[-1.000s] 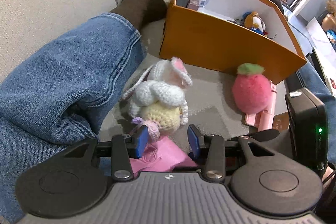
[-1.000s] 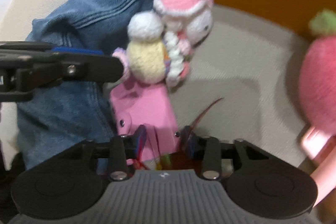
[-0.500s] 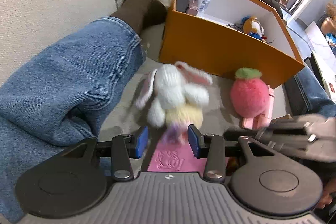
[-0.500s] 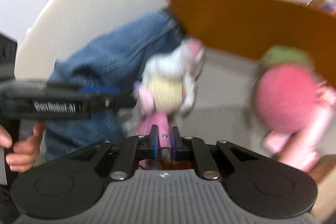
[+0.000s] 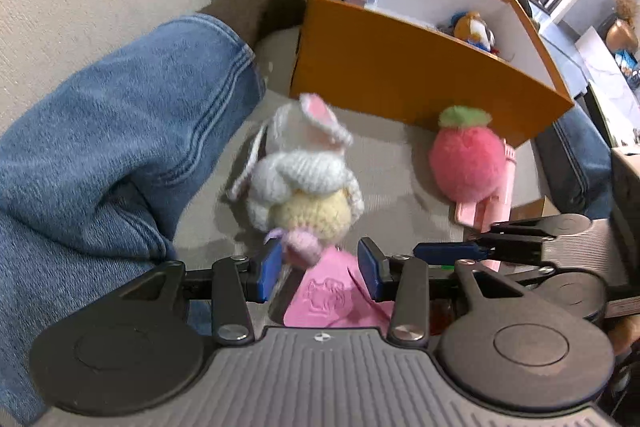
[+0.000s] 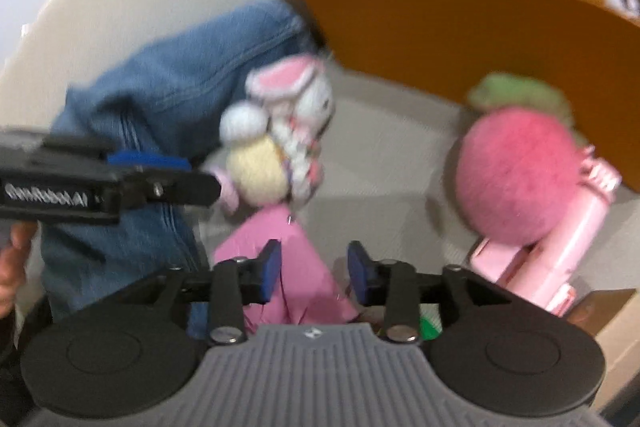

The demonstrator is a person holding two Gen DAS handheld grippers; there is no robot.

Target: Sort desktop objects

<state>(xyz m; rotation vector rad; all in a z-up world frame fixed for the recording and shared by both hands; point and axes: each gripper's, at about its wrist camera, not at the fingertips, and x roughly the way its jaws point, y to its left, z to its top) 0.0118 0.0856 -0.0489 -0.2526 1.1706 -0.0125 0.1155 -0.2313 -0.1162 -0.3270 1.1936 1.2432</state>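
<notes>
Presently listed, item one: crocheted rabbit (image 5: 304, 183), white body, pink-lined ears, pale yellow lower half, small pink foot. Position: lying on the beige sofa cushion (image 5: 396, 163), head toward the orange box (image 5: 400, 75), foot toward the cameras. Long axis: runs roughly straight away from the left gripper (image 5: 318, 267), from foot near the fingertips to ears just short of the box wall. The pink foot sits right at, possibly touching, the left blue pad; contact cannot be confirmed through the blur.

Attached or adjacent: pink card (image 5: 332, 295), flat, beneath the rabbit's foot and reaching back between both sets of fingers. Whether it is tied to the rabbit cannot be told.

Left gripper: jaws apart, nothing clamped; the rabbit's foot and the card lie within the gap. Nearer tool to the rabbit, on axis with it.

Right gripper (image 6: 316, 271): jaws likewise spread, straddling the near part of the pink card (image 6: 288, 267), not closed on it. The rabbit (image 6: 280, 147) lies ahead and slightly left of it, farther off than from the left tool.

Judgement: a closing of the left jaws along the present line would take the foot end; the box lies directly beyond.

Further items: pink plush strawberry (image 5: 466, 159) with green top, resting on a pink oblong holder (image 5: 490, 203), right of the rabbit, against the box wall. Box contents: small carton, dark objects, a small figure. Bystander: denim-clad leg (image 5: 120, 135), left of the rabbit.
</notes>
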